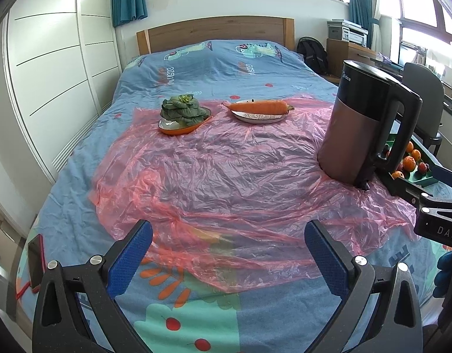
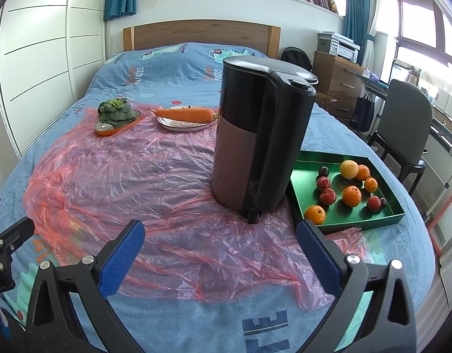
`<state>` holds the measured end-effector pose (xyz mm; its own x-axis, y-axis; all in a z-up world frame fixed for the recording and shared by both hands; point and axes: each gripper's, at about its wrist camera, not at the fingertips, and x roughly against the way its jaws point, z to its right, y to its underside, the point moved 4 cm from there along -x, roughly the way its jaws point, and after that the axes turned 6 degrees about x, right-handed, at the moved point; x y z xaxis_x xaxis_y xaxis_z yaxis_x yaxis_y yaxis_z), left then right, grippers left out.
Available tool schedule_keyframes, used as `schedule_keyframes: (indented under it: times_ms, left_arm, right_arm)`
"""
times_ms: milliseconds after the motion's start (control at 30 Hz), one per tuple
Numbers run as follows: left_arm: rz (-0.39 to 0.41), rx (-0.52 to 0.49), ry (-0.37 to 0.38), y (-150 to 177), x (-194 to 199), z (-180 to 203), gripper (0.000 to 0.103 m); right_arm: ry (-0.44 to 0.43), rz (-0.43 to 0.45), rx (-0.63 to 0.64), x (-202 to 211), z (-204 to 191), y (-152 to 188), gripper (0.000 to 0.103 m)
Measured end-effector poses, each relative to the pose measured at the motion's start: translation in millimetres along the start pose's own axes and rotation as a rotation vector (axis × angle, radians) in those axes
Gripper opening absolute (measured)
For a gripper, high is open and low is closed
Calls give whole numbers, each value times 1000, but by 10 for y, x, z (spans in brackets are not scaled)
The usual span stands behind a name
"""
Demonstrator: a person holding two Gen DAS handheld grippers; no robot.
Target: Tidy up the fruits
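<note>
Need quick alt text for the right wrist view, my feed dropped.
The open right gripper hovers over a bed, empty, facing a tall black and brown kettle on pink plastic sheeting. Right of the kettle, a green tray holds oranges and small red fruits. Farther back sit a carrot on a plate and leafy greens in an orange dish.

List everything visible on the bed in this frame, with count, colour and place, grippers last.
Green rectangular tray: one, right of the kettle.
Orange round fruits: five, in the tray.
Dark red small fruits: about five, in the tray.
Black and brown electric kettle: one, upright on the plastic.
Pink crinkled plastic sheet: one, over the blue bedspread.
Orange carrot: one, on a white patterned plate.
Green leafy vegetable: one, on an orange dish.
Left gripper: open, empty.
Right gripper: open, empty.
</note>
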<state>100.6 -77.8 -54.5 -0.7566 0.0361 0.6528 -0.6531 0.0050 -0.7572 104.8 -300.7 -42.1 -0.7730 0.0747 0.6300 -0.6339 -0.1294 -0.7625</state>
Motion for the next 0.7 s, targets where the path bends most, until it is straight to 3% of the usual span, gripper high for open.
schedule_keyframes:
  times_ms: [700]
  left_arm:
    - [-1, -19, 10, 4, 80, 114, 101]
  right_arm:
    - [-11, 5, -28, 11, 46, 76, 103]
